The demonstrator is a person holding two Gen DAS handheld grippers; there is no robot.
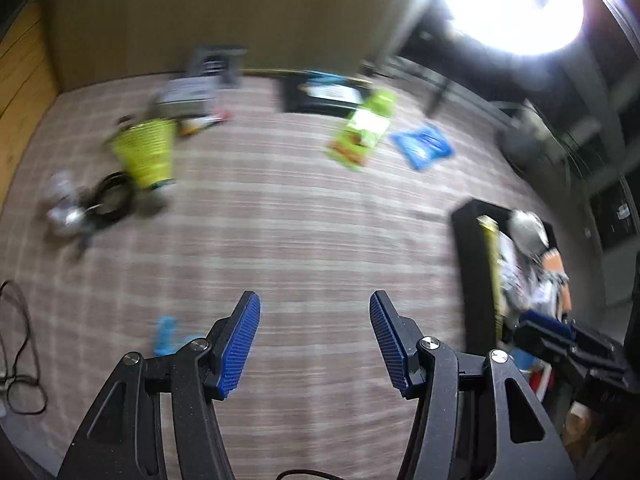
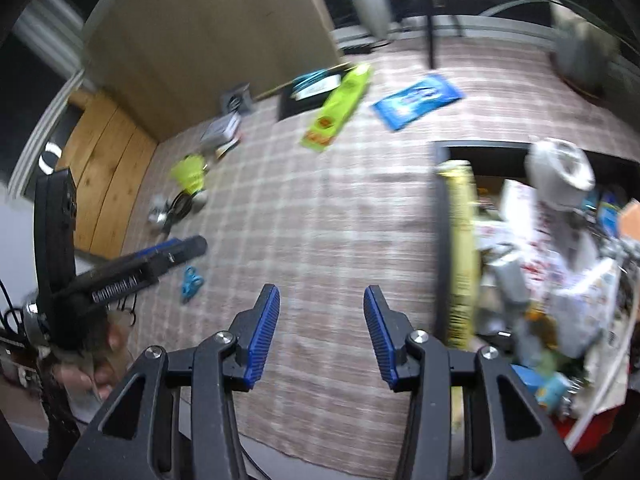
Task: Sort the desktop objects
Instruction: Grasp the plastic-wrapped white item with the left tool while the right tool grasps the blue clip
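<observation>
- Hovering above the pink-and-white checked woven tablecloth (image 1: 304,216), left gripper (image 1: 315,340) with blue ribbed pads spread wide, gripping nothing.
- Hanging likewise over the same cloth, right gripper (image 2: 321,330), jaws parted wide and holding nothing.
- Lying flat toward the far edge, a lime-green snack packet (image 1: 362,128) with a blue plastic pouch (image 1: 422,146) just beside it on the right.
- Sitting behind the packet, a shallow black tray (image 1: 296,100) carrying a white-and-blue item, too blurred to identify.
- Standing at the far left, a yellow-green ribbed cup (image 1: 146,152), with a black coiled cable (image 1: 112,196) and something silvery next to it.
- Resting near the left gripper's left finger, a small blue plastic object (image 2: 190,280), shape unclear through motion blur.
- Crowding the right side, a black rectangular bin (image 2: 444,216) heaped with a yellow box, white wrappers and mixed packets.
- Showing at the left of the right wrist view, the other gripper's black body, held in a hand.
</observation>
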